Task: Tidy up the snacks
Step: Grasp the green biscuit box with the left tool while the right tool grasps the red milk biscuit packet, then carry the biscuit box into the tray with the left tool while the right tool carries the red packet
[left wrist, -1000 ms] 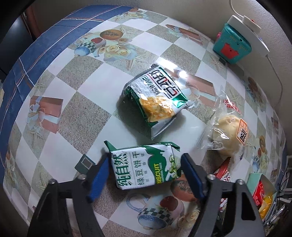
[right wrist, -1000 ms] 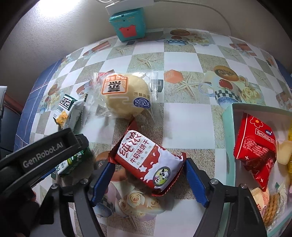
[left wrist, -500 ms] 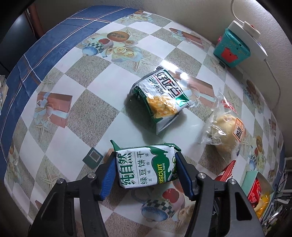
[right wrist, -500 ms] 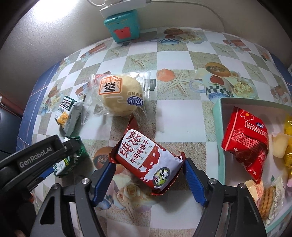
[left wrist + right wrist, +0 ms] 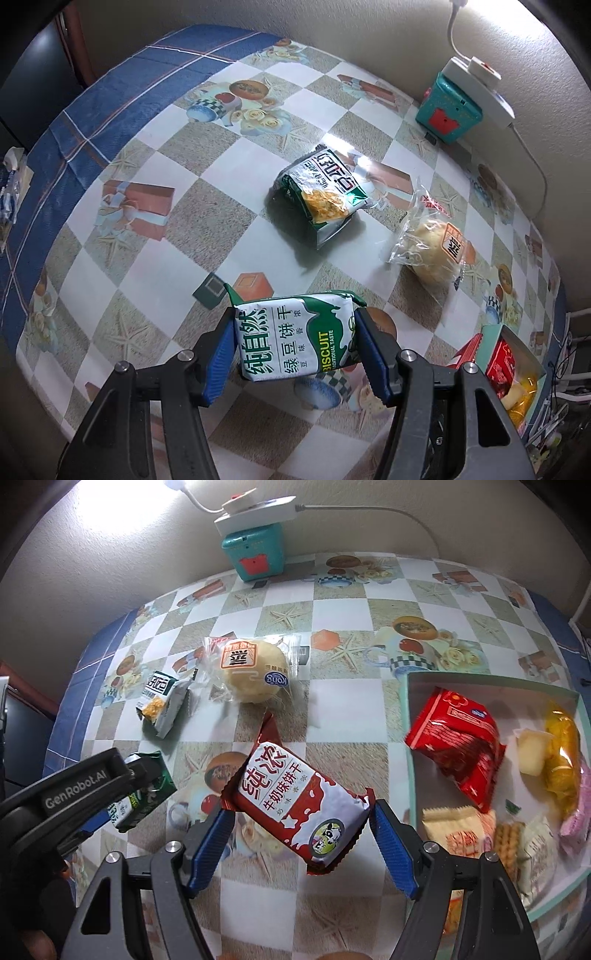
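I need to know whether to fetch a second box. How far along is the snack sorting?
Done: the box already holds several snacks, among them a red packet. In hand: the left gripper clamps a green biscuit pack, the right gripper a red milk biscuit pack, both off the table. Left: the green chip bag and wrapped bun lie on the tablecloth.

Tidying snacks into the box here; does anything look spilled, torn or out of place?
Nothing spilled or torn. Only two snacks lie outside the box: the green corn-snack bag and the wrapped bun, loose on the table.
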Motion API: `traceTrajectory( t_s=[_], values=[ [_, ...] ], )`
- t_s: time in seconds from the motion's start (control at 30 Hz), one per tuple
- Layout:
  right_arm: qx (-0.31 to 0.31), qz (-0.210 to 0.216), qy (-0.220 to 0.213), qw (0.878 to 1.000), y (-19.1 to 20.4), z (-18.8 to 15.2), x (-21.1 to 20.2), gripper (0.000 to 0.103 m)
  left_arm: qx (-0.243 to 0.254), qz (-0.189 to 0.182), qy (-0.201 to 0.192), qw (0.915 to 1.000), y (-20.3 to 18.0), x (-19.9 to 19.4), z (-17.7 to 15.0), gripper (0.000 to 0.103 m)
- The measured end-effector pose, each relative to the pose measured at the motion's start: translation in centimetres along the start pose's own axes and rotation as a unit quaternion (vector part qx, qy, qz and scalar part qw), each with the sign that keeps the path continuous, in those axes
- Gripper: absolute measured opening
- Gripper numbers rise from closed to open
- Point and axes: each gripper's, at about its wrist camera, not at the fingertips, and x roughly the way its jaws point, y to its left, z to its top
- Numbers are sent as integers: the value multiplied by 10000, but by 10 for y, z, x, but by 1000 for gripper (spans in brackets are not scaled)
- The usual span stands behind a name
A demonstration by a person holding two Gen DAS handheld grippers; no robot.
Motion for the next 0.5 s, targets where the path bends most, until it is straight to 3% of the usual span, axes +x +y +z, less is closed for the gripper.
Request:
traceTrajectory(
  t_s=[0.5],
  values=[
    [239, 77, -266, 9993, -22, -20, -47, 78, 264, -286, -441, 9983, -19, -48, -21, 63]
  ],
)
